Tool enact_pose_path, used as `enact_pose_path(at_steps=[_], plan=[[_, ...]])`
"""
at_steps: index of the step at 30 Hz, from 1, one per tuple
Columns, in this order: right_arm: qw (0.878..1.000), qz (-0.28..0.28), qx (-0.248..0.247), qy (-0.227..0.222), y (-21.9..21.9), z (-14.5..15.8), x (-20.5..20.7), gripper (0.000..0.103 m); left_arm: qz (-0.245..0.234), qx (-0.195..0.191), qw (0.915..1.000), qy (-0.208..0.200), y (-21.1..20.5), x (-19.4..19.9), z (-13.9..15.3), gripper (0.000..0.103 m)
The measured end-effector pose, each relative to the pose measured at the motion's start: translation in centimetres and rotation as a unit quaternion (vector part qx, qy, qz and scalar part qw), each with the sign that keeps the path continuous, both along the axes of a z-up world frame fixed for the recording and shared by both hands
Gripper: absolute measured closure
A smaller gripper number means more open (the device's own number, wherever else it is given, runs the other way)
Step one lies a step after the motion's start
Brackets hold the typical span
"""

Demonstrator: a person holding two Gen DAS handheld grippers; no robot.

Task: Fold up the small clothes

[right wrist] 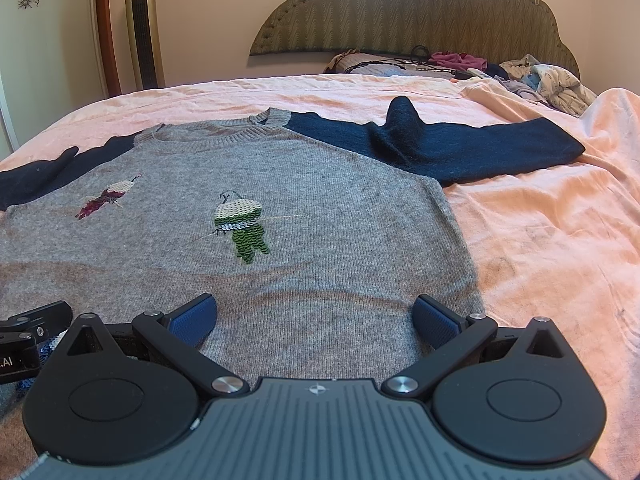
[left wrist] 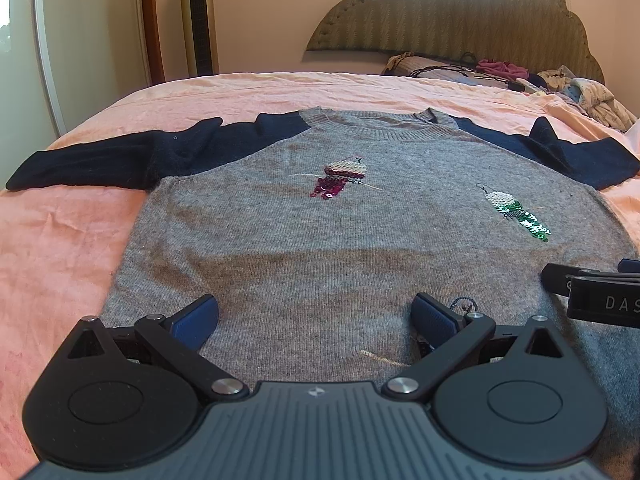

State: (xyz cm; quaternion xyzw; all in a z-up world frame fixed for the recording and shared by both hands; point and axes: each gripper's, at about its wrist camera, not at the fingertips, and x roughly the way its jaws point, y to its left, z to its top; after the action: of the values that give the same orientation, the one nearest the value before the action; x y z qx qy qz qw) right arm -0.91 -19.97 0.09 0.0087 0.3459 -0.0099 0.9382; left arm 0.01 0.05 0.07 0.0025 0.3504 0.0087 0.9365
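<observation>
A small grey knit sweater (left wrist: 320, 232) (right wrist: 320, 184) with navy sleeves lies flat, front up, on the pink bedsheet (left wrist: 60, 248). Both sleeves are spread outward: the left sleeve (left wrist: 100, 160) and the right sleeve (right wrist: 460, 148). Two sequin birds decorate the chest, a red one (left wrist: 340, 180) and a green one (right wrist: 244, 228). My left gripper (left wrist: 316, 320) hovers open over the hem's left half. My right gripper (right wrist: 316, 318) hovers open over the hem near the sweater's right edge. Nothing sits between either pair of blue pads. The right gripper's tip (left wrist: 592, 288) shows at the left wrist view's right edge.
A padded green headboard (left wrist: 460, 12) stands at the far end. A pile of loose clothes and cables (right wrist: 500, 68) lies by the pillows at the far right. A gold tower fan (right wrist: 144, 28) stands against the wall to the left. Bare pink sheet (right wrist: 560, 240) extends right of the sweater.
</observation>
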Motion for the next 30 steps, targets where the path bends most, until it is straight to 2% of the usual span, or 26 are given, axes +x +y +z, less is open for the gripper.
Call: enact_pose_path(at_steps=[30], plan=[[1.0,-0.002,-0.003,0.0,0.14,-0.08,0.0,0.0,0.0,0.0,1.0,-0.001,-0.13,-0.13,0.01,0.0]])
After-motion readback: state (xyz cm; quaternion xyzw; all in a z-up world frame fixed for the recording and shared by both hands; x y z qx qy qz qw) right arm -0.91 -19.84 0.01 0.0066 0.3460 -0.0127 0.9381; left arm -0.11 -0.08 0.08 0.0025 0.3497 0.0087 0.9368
